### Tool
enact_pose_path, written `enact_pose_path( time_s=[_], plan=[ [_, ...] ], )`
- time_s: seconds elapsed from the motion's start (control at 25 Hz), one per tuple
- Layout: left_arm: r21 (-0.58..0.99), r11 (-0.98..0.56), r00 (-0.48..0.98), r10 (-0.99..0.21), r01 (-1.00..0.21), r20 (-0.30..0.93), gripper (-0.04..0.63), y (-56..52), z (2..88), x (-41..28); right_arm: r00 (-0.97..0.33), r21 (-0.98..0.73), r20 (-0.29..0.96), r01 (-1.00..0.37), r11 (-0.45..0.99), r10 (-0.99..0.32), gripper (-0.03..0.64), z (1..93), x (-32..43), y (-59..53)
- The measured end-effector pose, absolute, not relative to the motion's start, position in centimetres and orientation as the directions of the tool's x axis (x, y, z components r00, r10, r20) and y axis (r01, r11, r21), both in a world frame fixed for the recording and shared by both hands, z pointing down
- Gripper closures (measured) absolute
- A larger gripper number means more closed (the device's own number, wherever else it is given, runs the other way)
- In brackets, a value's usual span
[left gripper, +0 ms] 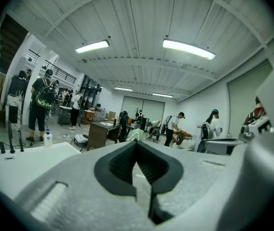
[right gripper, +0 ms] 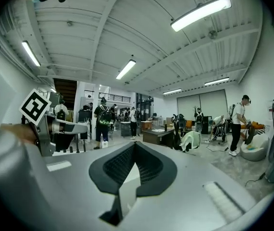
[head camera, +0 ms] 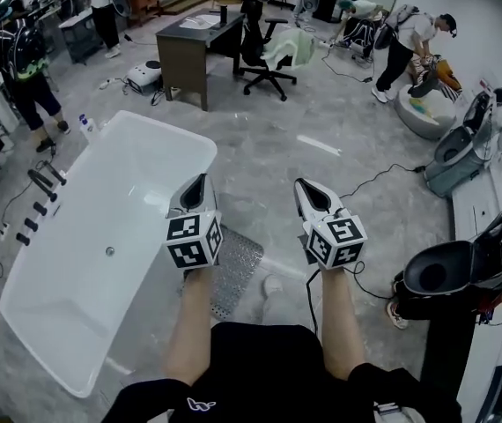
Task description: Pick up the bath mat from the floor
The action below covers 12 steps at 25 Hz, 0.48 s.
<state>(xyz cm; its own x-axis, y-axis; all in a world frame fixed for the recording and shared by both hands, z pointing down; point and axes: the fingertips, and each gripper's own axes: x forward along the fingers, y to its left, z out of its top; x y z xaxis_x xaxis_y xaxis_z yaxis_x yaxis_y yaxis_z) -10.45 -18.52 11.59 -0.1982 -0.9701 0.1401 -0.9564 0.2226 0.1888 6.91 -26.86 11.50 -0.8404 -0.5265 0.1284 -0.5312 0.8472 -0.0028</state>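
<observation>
Head view: a white bathtub fills the left of the floor, at nine o'clock from the left gripper. That gripper is held out roughly level over the tub's right rim. Its jaws are pressed together with nothing between them, and in the left gripper view the dark pads meet in a closed seam. A dark desk stands far off at twelve o'clock from it. The bath mat, grey and studded, lies flat on the floor just beside the tub, at five o'clock from the left gripper and seven o'clock from the right gripper, partly hidden by the left forearm. Neither gripper touches it. The right gripper's jaws are likewise closed on nothing in the right gripper view.
</observation>
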Motion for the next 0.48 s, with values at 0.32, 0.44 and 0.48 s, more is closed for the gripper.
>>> enact_pose_path(
  time_s=[0.32,0.44,0.48],
  plan=[
    [0.174,0.357,-0.333,-0.930,-0.918,0.152,0.595,-21.8,11.7,-14.2,-0.909,-0.033,0.111,-0.408,0.912,-0.402,0.611,11.8,1.8,-32.5],
    [0.165,0.381,-0.358,-0.921,-0.910,0.151,0.595,-24.2,11.4,-14.2,-0.921,-0.038,0.100,-0.381,0.924,-0.376,0.611,11.6,1.5,-35.2],
    [0.161,0.383,-0.360,-0.920,-0.910,0.155,0.595,-25.0,11.5,-13.9,-0.923,-0.043,0.101,-0.376,0.926,-0.370,0.611,11.7,1.6,-36.2]
  ],
)
